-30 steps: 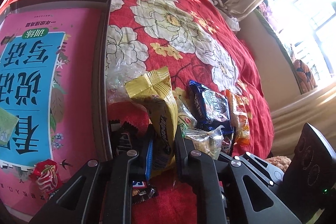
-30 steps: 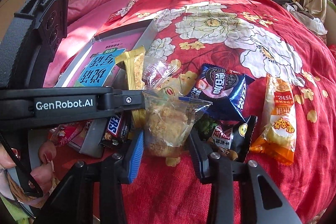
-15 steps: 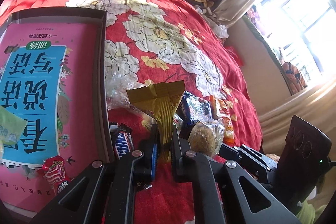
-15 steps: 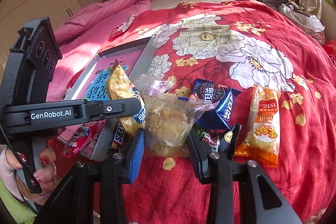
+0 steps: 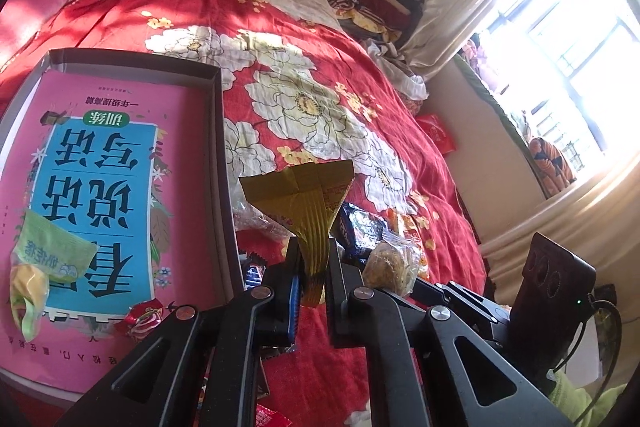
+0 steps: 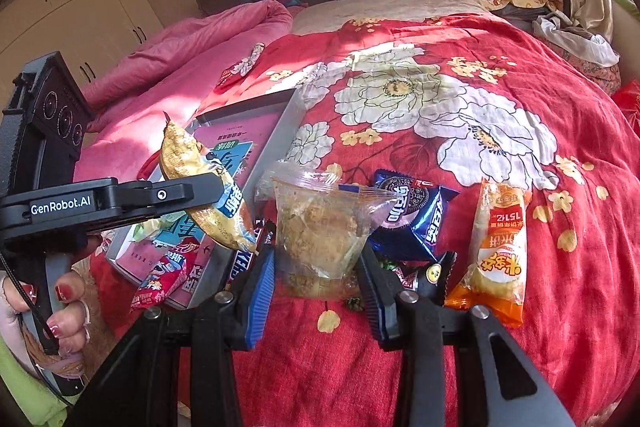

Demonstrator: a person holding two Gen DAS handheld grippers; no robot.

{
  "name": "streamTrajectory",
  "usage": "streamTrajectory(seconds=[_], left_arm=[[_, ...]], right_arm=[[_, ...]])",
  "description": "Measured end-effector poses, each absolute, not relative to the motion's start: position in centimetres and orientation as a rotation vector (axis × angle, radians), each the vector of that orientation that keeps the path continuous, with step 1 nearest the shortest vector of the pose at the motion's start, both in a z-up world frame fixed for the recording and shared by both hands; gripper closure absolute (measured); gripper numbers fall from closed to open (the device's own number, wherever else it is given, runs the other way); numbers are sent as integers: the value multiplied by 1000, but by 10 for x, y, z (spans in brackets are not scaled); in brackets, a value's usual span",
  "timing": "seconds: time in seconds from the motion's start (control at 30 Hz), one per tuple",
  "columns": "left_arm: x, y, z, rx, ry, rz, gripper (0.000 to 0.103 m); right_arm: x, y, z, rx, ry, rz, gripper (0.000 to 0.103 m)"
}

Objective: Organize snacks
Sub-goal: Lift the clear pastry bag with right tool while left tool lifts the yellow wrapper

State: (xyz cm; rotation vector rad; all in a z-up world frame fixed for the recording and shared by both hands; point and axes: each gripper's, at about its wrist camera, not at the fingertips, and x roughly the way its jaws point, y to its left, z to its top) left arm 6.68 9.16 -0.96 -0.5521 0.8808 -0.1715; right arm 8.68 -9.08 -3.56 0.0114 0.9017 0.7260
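The left gripper (image 5: 313, 277) is clamped on the yellow packet (image 5: 308, 211), its long axis upright. The box (image 5: 218, 163) lies just left of it. The right gripper (image 6: 318, 281) grasps the clear bag (image 6: 320, 227), farther from the box.

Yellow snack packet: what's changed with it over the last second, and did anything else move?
The left hand-held gripper closed on the yellow snack packet and lifted it off the red bedspread, toward the shallow box. The right hand-held gripper stayed shut on the clear bag of crumbly snacks. The Oreo pack and orange packet lie as before.
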Motion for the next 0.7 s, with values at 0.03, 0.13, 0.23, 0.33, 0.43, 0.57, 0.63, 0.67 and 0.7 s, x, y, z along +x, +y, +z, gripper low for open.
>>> streamTrajectory(seconds=[0.03,0.13,0.23,0.33,0.43,0.57,0.63,0.67,0.7], left_arm=[[65,94,-8,-553,875,-167,93],[61,101,-4,-559,864,-151,93],[56,108,0,-563,850,-136,93],[51,116,5,-561,835,-117,93],[45,125,8,-563,824,-95,93],[38,138,11,-575,811,-67,93],[35,142,12,-576,804,-52,93],[34,144,13,-575,802,-46,93],[32,146,13,-573,799,-39,93]], right_arm=[[86,-91,-34,10,896,727,62],[84,-90,-30,4,875,733,62],[80,-88,-27,-8,853,742,62],[78,-86,-24,-15,838,754,62],[75,-82,-21,-24,828,768,62],[70,-77,-19,-34,822,794,62],[66,-74,-17,-41,818,809,62],[64,-72,-16,-43,815,816,62],[62,-71,-15,-44,813,822,62]])
